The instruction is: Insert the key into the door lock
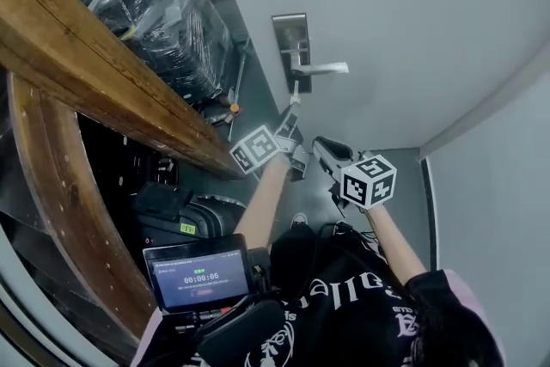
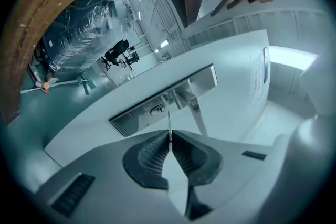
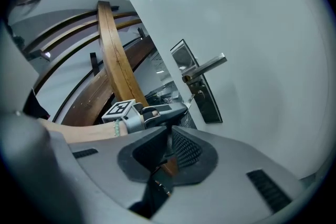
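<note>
Left gripper point(image 2: 169, 137) clenched on a thin key point(image 2: 169, 124), blade sticking out beyond the fingertips, tip just beside the keyhole point(image 2: 157, 109) in the metal lock plate point(image 2: 131, 119), door handle point(image 2: 198, 115) just right of the blade, right gripper point(image 3: 169, 132) closed on nothing, lock plate well ahead of its fingertips

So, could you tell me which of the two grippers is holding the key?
The left gripper: its jaws pinch the thin key, whose blade points at the keyhole in the lock plate. The right gripper has its jaws closed on nothing.
</note>
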`<state>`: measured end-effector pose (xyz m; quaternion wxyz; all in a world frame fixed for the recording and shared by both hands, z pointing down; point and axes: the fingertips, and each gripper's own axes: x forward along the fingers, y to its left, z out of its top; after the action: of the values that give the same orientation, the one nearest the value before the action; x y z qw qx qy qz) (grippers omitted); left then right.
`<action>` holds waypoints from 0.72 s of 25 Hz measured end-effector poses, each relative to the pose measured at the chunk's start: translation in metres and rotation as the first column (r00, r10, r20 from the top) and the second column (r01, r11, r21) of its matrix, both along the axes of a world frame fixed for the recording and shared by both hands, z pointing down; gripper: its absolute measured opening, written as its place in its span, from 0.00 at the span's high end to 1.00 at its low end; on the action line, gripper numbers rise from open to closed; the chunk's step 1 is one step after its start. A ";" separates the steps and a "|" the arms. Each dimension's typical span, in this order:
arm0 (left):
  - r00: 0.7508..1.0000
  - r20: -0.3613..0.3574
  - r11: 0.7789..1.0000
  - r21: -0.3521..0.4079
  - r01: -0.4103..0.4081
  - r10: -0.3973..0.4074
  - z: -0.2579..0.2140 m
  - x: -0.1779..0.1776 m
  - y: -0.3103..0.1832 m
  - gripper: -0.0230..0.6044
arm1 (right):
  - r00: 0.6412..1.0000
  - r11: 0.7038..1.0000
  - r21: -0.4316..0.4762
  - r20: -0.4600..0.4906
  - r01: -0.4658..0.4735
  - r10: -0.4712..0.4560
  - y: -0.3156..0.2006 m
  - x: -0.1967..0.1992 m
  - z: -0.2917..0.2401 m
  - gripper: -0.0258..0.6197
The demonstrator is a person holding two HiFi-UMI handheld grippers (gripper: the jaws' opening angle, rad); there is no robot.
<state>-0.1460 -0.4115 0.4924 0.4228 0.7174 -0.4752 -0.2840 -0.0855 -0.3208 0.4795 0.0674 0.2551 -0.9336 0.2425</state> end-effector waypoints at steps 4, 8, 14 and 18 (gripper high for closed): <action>0.997 -0.081 1.000 -0.018 -0.010 0.009 0.004 -0.003 -0.014 0.92 | 1.000 1.000 -0.002 -0.025 -0.017 0.017 0.002 -0.005 0.007 0.90; 0.992 -0.123 0.999 -0.023 -0.024 0.021 0.009 -0.004 -0.021 0.92 | 0.998 0.999 0.000 -0.046 -0.047 0.047 0.001 -0.003 0.014 0.90; 0.987 -0.159 0.999 -0.026 -0.040 0.035 0.011 -0.005 -0.027 0.92 | 0.995 0.996 0.004 -0.047 -0.091 0.091 -0.003 -0.003 0.016 0.90; 0.983 -0.182 0.999 -0.019 -0.043 0.039 0.010 -0.007 -0.032 0.92 | 0.993 0.994 0.007 -0.049 -0.106 0.106 -0.002 -0.005 0.016 0.90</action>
<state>-0.1532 -0.4438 0.5028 0.4784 0.6932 -0.4231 -0.3341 -0.0910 -0.3232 0.4959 0.0768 0.3104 -0.9173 0.2373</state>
